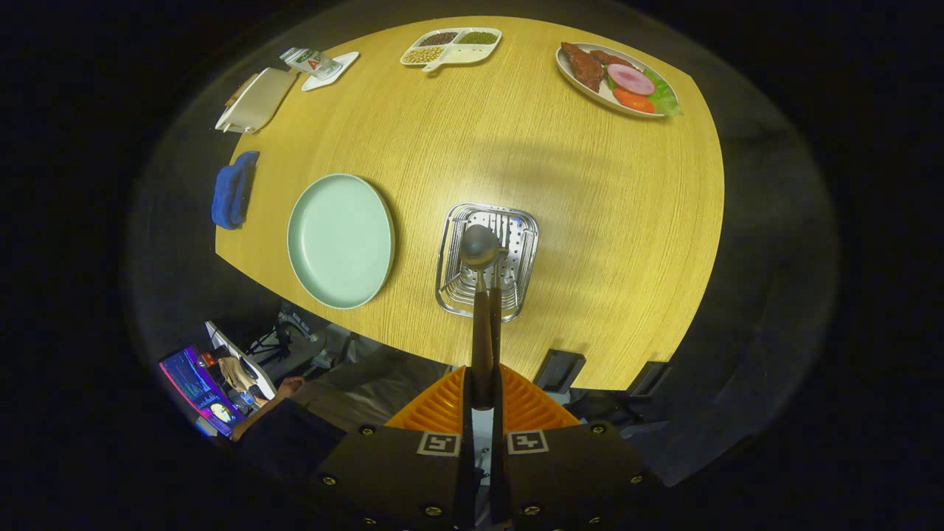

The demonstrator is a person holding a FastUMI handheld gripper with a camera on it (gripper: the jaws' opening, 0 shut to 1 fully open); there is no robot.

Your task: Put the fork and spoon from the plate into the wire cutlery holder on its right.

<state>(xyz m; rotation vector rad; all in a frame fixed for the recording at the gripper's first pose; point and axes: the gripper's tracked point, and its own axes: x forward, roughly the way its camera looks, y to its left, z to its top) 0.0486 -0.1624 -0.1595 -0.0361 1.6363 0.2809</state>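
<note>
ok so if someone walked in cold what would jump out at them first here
The gripper is shut on a spoon, which it holds upright by the dark handle, its bowl hanging over the wire cutlery holder just ahead. Left of the holder sits a pale green plate on the wooden table. Far beyond, to the right, a plate of food with meat, tomato and lettuce draws the eye.

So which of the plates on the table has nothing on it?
The pale green round plate, just left of the wire cutlery holder. The far white plate carries meat and vegetables; the divided dish holds beans. The tongs grip the spoon.
</note>
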